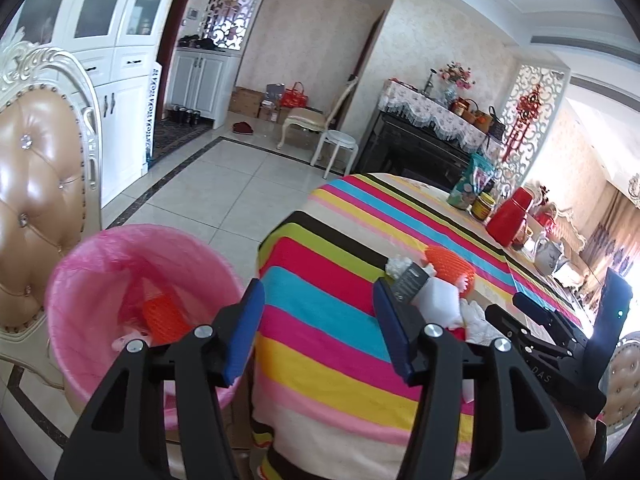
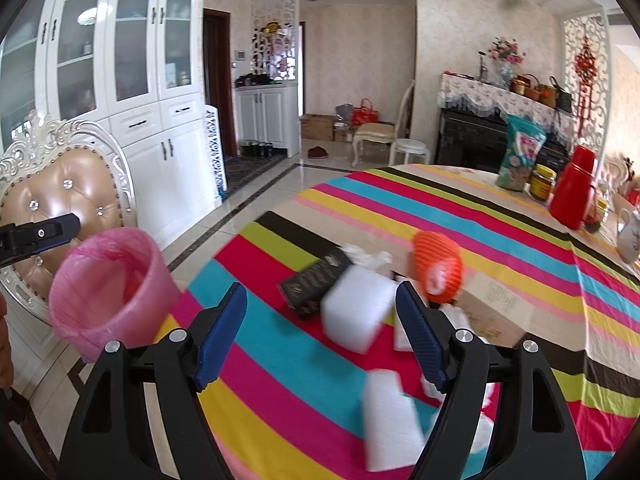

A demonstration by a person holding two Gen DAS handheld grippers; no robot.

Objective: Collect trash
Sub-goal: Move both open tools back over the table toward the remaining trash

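Observation:
A pink-lined bin stands on the floor left of the table, with an orange foam net inside. My left gripper is open over the table's corner, nothing between its blue pads. On the striped cloth lies a trash pile: a black box, a white foam block, crumpled tissue, an orange foam net and a flat white foam piece. My right gripper is open just short of the foam block, touching nothing. Beside the bin shows one of the left gripper's fingers.
A padded chair stands right behind the bin. A snack bag, a jar, a red thermos and a white teapot line the table's far right. White cabinets and tiled floor lie beyond.

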